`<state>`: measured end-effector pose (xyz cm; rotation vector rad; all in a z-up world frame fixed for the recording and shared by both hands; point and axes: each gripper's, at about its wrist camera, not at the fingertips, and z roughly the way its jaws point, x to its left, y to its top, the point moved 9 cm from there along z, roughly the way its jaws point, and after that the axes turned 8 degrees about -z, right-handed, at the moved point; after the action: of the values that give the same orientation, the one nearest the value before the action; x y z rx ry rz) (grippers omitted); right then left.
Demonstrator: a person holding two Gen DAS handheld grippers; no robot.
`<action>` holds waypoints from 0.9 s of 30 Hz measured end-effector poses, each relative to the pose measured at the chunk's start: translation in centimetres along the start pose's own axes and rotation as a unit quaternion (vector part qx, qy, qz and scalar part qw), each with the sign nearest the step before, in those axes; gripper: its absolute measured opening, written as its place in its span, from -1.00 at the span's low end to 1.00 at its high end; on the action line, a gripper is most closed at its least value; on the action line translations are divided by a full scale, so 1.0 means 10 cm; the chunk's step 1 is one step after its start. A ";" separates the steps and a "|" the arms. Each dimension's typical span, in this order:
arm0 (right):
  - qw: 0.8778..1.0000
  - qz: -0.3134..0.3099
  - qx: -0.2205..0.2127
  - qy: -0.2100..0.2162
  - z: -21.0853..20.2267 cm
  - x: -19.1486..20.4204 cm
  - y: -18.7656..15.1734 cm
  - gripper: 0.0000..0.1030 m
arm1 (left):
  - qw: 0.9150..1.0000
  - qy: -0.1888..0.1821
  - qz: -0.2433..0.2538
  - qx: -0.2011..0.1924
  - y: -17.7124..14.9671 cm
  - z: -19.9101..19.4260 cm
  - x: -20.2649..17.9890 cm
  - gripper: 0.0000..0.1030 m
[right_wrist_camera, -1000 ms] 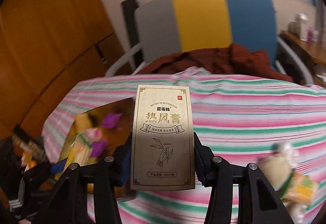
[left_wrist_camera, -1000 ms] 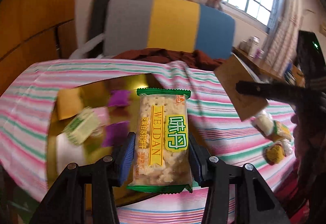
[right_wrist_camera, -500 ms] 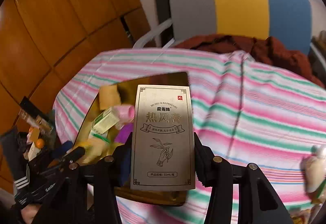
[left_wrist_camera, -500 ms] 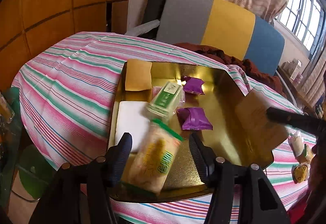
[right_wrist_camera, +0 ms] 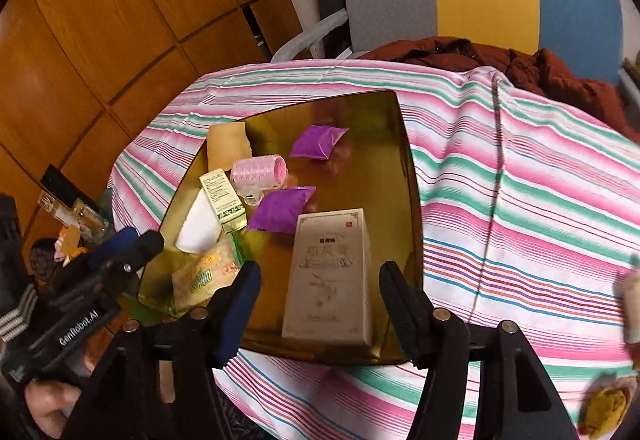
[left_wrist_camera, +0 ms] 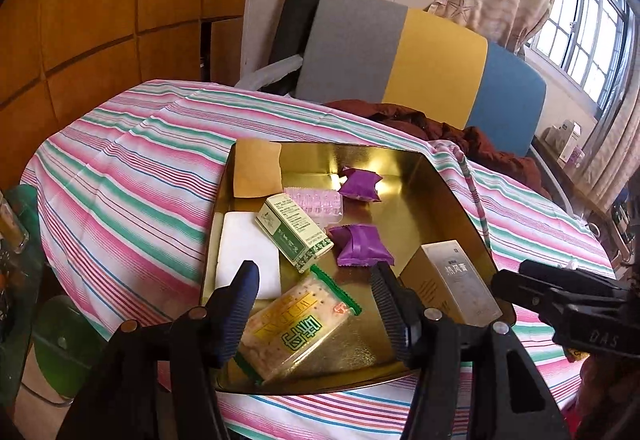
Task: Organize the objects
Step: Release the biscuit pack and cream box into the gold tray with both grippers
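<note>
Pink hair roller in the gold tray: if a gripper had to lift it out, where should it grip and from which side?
Probably across the pink hair roller's round body, coming from above. It lies on its side in the gold tray, with the green-and-white box against one flank and a purple packet close by, so a sideways approach looks crowded.

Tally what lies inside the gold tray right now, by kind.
In the gold tray:
Purple packets: 2
Boxes, green-and-white and beige: 2
Cracker pack: 1
Pink hair roller: 1
Tan pad: 1
White pad: 1
Total: 8
</note>
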<state>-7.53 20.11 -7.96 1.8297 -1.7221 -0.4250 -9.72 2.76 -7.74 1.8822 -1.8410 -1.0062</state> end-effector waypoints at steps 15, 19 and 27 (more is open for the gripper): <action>0.992 -0.048 -0.066 -0.097 -0.39 -0.02 0.01 0.72 | 1.000 0.014 0.007 -0.019 -0.01 -0.11 -0.11 0.15; 0.989 -0.058 -0.079 -0.109 -0.45 -0.01 0.00 0.73 | 0.999 0.008 0.024 -0.025 -0.01 -0.15 -0.20 0.15; 0.988 -0.056 -0.080 -0.116 -0.49 -0.11 -0.07 0.77 | 0.999 -0.003 0.047 -0.026 -0.03 -0.16 -0.34 0.15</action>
<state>-4.19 22.11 -4.76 1.8231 -1.6830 -0.8283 -8.16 5.72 -5.91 1.7479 -1.8680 -1.0193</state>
